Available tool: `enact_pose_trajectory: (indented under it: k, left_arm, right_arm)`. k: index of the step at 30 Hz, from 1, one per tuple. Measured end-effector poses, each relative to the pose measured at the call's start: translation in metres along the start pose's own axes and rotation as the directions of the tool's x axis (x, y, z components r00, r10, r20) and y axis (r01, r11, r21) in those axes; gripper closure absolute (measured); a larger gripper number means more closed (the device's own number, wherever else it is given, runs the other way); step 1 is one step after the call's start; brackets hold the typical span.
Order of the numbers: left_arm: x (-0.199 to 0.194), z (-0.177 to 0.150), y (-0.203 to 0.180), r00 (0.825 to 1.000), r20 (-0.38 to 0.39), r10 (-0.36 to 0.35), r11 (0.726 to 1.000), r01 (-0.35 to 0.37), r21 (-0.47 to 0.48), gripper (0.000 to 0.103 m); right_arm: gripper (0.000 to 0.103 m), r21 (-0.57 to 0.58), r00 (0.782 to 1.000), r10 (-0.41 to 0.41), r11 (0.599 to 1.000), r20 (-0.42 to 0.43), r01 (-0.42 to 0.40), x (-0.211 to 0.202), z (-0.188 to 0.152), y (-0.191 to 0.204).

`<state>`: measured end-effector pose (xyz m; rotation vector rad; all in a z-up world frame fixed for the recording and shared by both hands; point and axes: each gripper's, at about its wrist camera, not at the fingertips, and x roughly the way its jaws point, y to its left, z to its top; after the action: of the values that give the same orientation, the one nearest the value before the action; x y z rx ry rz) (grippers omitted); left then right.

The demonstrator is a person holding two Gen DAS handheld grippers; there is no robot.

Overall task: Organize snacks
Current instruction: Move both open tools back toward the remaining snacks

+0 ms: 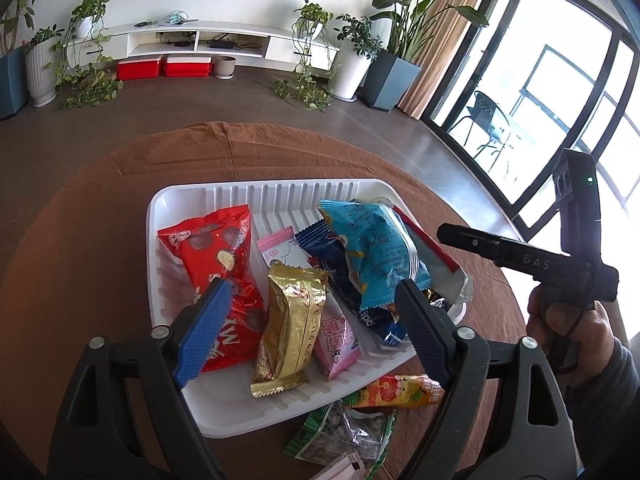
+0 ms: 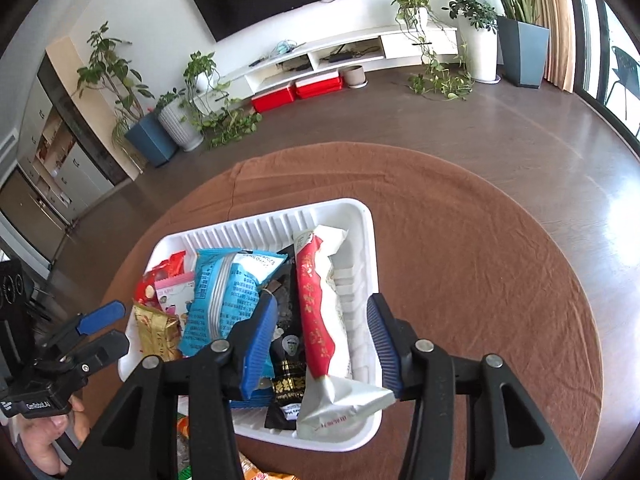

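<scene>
A white ribbed tray (image 1: 280, 196) (image 2: 360, 216) sits on the brown-clothed round table and holds several snack packs. In the left wrist view I see a red bag (image 1: 216, 256), a gold bar (image 1: 290, 320), a pink pack (image 1: 334, 344) and a light blue bag (image 1: 372, 248). My left gripper (image 1: 316, 320) is open above the gold bar, holding nothing. My right gripper (image 2: 326, 336) is open over a long red-and-white pack (image 2: 316, 320) that lies in the tray's right side. The right gripper also shows in the left wrist view (image 1: 452, 236).
Outside the tray's near edge lie an orange pack (image 1: 400, 390), a green-edged clear pack (image 1: 344, 432) and a pale pink pack (image 1: 344, 468). Bare brown cloth (image 2: 480, 280) spreads right of the tray. Plants, a TV shelf and windows stand beyond the table.
</scene>
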<state>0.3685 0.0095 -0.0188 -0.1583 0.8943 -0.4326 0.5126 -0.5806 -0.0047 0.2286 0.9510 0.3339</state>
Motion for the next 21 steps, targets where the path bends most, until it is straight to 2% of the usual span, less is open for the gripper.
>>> enact_pose_trajectory:
  k: [2,6,9,15,21]
  left_arm:
    - [-0.007,-0.003,0.000,1.000,0.009,0.001,1.000,-0.001,-0.002,0.013]
    - [-0.032,-0.012,-0.001,0.999,0.038,0.009,1.000,-0.009,-0.002,0.000]
    - [-0.056,-0.023,-0.003,0.998,0.060,0.014,1.000,-0.015,0.010,0.000]
    - [-0.103,-0.068,-0.014,0.992,0.102,0.075,0.994,-0.082,0.069,0.000]
    - [-0.124,-0.135,-0.020,0.995,0.071,0.065,0.995,-0.070,0.070,0.000]
  right_arm:
    - [0.047,0.007,1.000,0.015,1.000,0.019,-0.015,-0.008,-0.003,-0.001]
    - [0.032,0.026,0.997,0.041,0.999,0.058,-0.043,-0.031,-0.016,-0.004]
    - [0.022,0.012,0.994,0.068,0.998,0.084,-0.069,-0.050,-0.033,0.001]
    - [0.020,-0.076,0.990,0.123,0.990,0.066,-0.118,-0.077,-0.087,0.027]
    - [0.019,-0.088,0.981,0.192,0.978,0.021,-0.190,-0.093,-0.151,0.049]
